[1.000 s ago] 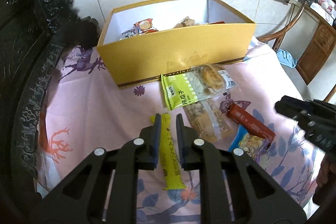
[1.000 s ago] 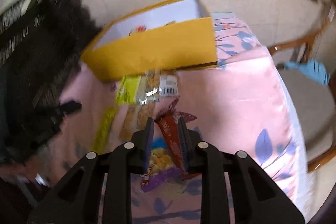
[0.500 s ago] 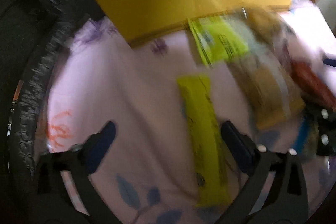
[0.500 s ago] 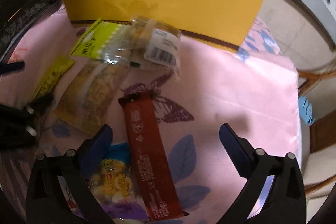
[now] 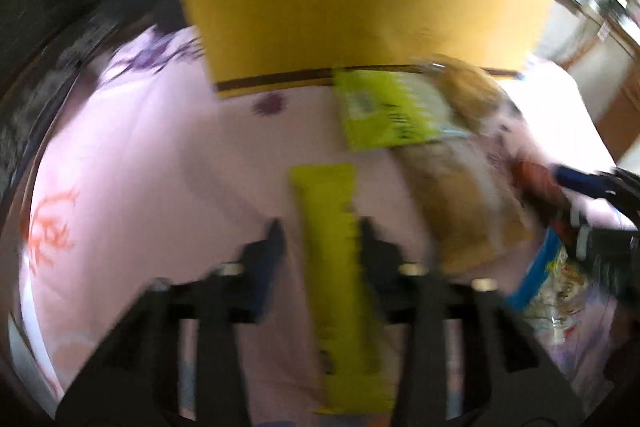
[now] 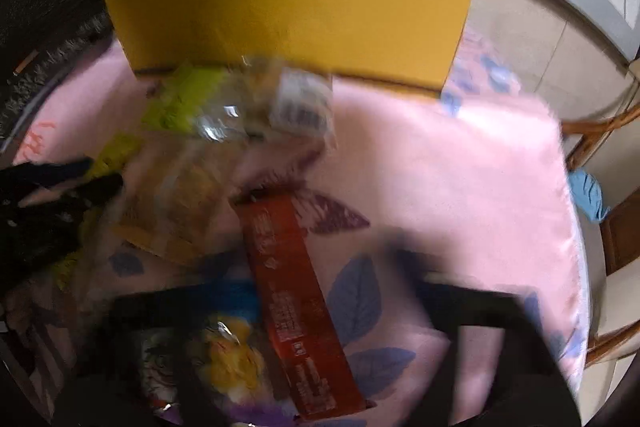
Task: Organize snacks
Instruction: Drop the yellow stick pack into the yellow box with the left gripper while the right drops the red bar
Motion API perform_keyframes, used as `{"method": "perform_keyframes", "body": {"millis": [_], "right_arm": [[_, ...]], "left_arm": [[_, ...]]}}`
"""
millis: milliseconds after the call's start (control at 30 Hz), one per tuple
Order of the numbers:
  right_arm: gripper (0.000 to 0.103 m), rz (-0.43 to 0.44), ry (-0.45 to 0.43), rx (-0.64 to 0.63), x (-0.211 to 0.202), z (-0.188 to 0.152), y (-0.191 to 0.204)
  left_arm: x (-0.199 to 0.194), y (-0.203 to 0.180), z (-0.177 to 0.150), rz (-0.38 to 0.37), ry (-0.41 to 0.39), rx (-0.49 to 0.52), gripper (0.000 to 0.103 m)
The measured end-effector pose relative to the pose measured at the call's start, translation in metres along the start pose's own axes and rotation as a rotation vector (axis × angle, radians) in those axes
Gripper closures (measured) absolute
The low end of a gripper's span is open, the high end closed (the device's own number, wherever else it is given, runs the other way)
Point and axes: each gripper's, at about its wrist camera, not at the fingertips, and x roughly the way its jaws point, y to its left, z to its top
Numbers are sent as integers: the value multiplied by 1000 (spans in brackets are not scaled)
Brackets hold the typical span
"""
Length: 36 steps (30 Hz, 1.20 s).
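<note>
Pink cloth point(image 5: 152, 163) with purple and blue leaf prints covers the table in the left wrist view. A yellow cardboard box point(image 5: 360, 15) stands at the far edge of the table. Just in front of its wall lies a green snack packet point(image 5: 384, 111), partly under a clear bag of brownish snacks point(image 5: 460, 187). A long yellow snack stick point(image 5: 340, 267) lies lengthwise between the fingers of the left gripper point(image 5: 320, 239); the jaws stand on either side of it with a narrow gap showing, though blur makes it hard to tell whether they touch the wrapper. At the right edge of the table a blue and yellow packet point(image 5: 552, 287) lies near the dark shape of the right gripper point(image 5: 592, 183).

From the right wrist, the same box point(image 6: 296, 11) fills the far side. A clear packet with a barcode label point(image 6: 296, 103) rests on the green packet point(image 6: 180, 103) just before the box. A long red snack bar point(image 6: 296, 295) lies on the cloth point(image 6: 440, 167), running toward the camera between the right gripper's point(image 6: 288, 311) fingers, which are spread wide and clear of the bar. Beside the bar on its left lies the blue and yellow packet point(image 6: 224, 355). The left gripper point(image 6: 60, 187) shows at the left edge, over the yellow stick point(image 6: 116, 151).
</note>
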Motion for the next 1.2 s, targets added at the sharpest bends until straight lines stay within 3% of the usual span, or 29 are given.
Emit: {"method": "perform_keyframes", "body": {"millis": [100, 200, 300, 433, 600, 767, 867, 933, 1033, 1067, 1100, 1133, 1167, 1200], "right_arm": [[79, 12, -16, 22, -1, -5, -4], [79, 42, 19, 46, -8, -4, -8], [79, 33, -18, 62, -28, -2, -13], [79, 54, -63, 84, -66, 21, -18], [79, 64, -184, 103, -122, 85, -32], [79, 90, -297, 116, -142, 163, -49], [79, 72, -344, 72, -137, 197, -54], [79, 97, -342, 67, -119, 219, -55], [77, 86, -322, 50, -88, 239, -53], [72, 85, -318, 43, -81, 241, -52], [42, 89, -306, 26, -66, 246, -50], [12, 77, -292, 24, -58, 248, -50], [3, 54, -279, 34, -48, 249, -49], [1, 56, -281, 45, -44, 248, -49]], "left_arm": [[1, -5, 3, -8, 17, 8, 82], [-6, 1, 7, -82, 36, -45, 82], [-26, -3, 13, -39, -3, -30, 82], [-65, -4, 35, -54, -39, -61, 82], [-114, 0, 94, -20, -115, -76, 82], [-134, 8, 171, 26, -229, -80, 82], [-125, 13, 213, 87, -250, -61, 82], [-112, 16, 234, 172, -226, -34, 82], [-97, 26, 248, 167, -216, -50, 82], [-91, 27, 250, 171, -208, -54, 79], [-81, 29, 252, 195, -201, -59, 69], [-74, 31, 254, 242, -196, -68, 16], [-67, 32, 254, 311, -195, -82, 2], [-64, 31, 250, 385, -225, -88, 2]]}}
